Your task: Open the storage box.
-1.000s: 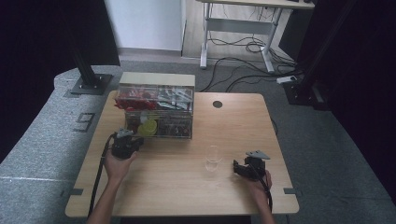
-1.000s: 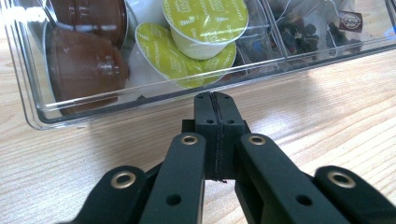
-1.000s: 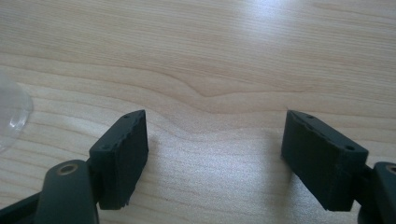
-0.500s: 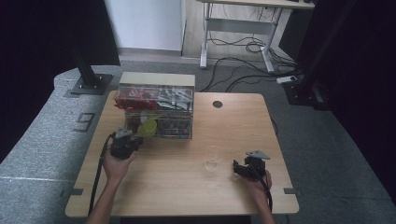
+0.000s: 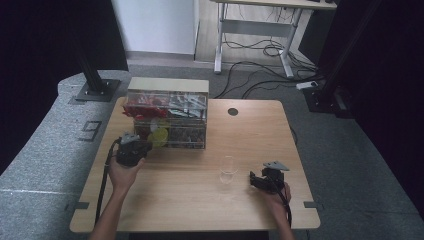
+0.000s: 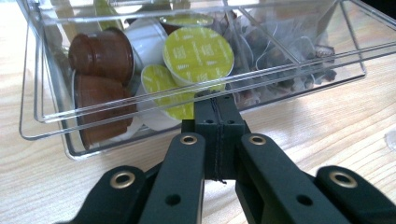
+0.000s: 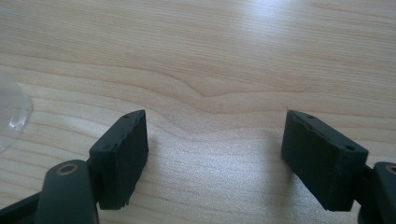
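Note:
A clear plastic organizer [image 5: 167, 117] stands at the back left of the wooden table [image 5: 190, 200]. Its lower drawer [image 6: 46, 116] is pulled out and holds green-lidded capsules [image 6: 198, 53], brown capsules [image 6: 100, 49] and mesh tea bags [image 6: 280, 51]. My left gripper [image 5: 148, 145] is shut, and its tips [image 6: 217, 105] rest against the drawer's clear front rim. I cannot tell whether the thin rim is pinched between them. A yellow-green capsule [image 5: 160, 136] shows just beyond it. My right gripper [image 5: 252, 180] lies low over bare wood with its jaws wide open [image 7: 215, 149] and nothing between them.
An empty clear glass [image 5: 228, 167] stands just left of the right gripper, and its edge [image 7: 11, 114] is at the left of the right gripper view. A round cable hole [image 5: 233, 111] is at the back of the table. Grey floor mats surround the table.

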The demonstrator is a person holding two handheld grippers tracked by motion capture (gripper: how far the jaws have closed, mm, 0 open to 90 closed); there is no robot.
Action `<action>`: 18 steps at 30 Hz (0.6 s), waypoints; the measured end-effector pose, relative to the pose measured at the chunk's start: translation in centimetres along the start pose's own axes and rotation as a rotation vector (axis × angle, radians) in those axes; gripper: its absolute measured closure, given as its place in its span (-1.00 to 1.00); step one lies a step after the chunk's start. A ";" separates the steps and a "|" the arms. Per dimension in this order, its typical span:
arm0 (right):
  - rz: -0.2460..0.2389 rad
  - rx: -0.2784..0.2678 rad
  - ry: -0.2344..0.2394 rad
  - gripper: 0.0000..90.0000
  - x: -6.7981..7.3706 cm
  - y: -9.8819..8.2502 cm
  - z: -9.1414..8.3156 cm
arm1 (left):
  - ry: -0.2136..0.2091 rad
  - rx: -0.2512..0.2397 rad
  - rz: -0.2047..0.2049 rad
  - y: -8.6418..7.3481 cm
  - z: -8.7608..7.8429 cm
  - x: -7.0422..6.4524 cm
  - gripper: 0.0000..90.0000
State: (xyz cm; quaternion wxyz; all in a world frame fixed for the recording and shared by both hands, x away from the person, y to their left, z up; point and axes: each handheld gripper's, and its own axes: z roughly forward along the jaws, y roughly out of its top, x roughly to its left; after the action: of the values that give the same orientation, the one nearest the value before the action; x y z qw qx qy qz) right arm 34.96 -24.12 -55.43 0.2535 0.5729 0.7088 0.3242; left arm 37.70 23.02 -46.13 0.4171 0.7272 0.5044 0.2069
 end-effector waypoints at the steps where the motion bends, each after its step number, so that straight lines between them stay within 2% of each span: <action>1: 0.000 0.000 0.000 -0.49 0.0 0.0 0.0 | 0.000 -0.005 0.000 0.2 -0.1 0.0 1.00; 12: 0.000 0.000 0.000 -0.48 0.0 0.0 0.0 | 0.000 -0.012 0.008 1.7 -0.9 0.0 1.00; 18: 0.001 0.000 0.000 -0.49 0.0 0.0 0.0 | -0.005 -0.020 -0.004 2.4 -1.2 0.2 1.00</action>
State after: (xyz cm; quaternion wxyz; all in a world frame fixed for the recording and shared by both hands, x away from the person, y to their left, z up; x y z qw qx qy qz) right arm 34.96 -24.12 -55.43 0.2533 0.5731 0.7086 0.3244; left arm 38.26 23.37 -43.52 0.4258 0.7225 0.5029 0.2093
